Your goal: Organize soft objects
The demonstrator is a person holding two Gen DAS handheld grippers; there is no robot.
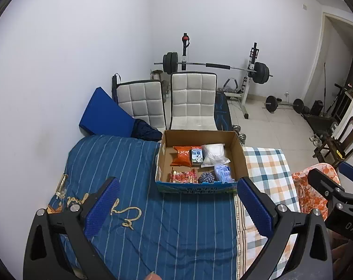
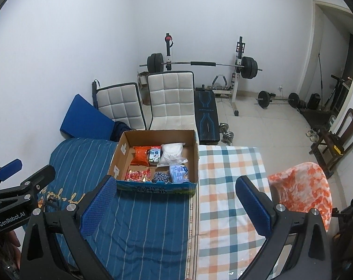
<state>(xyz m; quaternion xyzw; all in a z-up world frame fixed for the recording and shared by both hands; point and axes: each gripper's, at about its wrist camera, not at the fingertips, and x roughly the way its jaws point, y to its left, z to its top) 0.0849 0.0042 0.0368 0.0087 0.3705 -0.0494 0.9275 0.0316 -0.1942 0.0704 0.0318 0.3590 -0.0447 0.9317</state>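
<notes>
So, a cardboard box (image 1: 237, 149) is being shown sitting near the middle of both frames, on a blue striped cover (image 1: 129, 163), with its right edge just beside a checked cover (image 2: 227, 186). It's open on top and six soft things are being kept inside, in two rows.

Along the far row, from frame left to right: an orange snack bag (image 1: 181, 155), a small milk pack (image 1: 197, 155) squeezed in just beside it, and a white plastic bag (image 1: 214, 154). Along the near row: a red snack packet (image 1: 183, 176), a blue-and-white rope ball (image 1: 206, 177), and a light blue pouch (image 1: 224, 173) tucked into the near right corner. The left third of the box floor is being left bare.

The left gripper (image 1: 177, 206) is being held with its blue-padded fingers spread wide, nothing between them, low in the left wrist frame, above the striped cover and short of the box. The right gripper (image 2: 174, 206) is being held the same way, wide apart and gripping nothing, straddling the seam between the two covers.

An orange patterned cloth (image 2: 302, 193) is being seen at the right of the frame, draped outside the box, well apart from it. Two white chairs (image 2: 171, 100) are standing behind the box.
</notes>
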